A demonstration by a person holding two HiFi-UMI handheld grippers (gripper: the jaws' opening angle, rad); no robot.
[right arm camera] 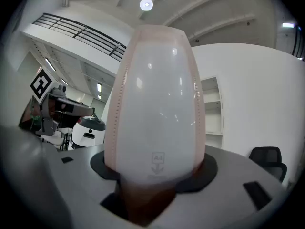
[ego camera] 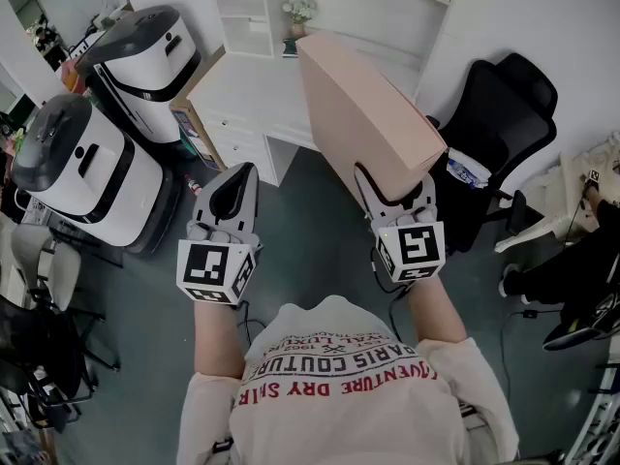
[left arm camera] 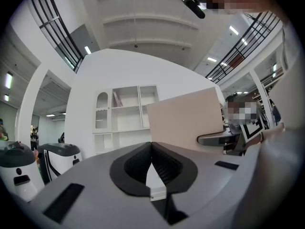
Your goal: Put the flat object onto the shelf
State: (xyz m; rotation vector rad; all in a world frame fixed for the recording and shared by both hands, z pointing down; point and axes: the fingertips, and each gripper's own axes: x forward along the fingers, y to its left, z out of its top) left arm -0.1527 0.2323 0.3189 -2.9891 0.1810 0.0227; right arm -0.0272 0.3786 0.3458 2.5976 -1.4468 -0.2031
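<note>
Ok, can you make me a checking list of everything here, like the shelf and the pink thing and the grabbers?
Surface: white desk top under the shelf, mostly bare.
Job's things: pink flat case, tilted, held up in the air, not yet on the shelf.
Clutter: small flower pot in the shelf unit.
Grippers: right gripper has its fingers shut on the case's lower end; left gripper has its fingers together, holding nothing.
Cables: thin cable on the floor near the black office chair.
Surroundings: two white-and-black machines at the left, another person's leg at the right.
</note>
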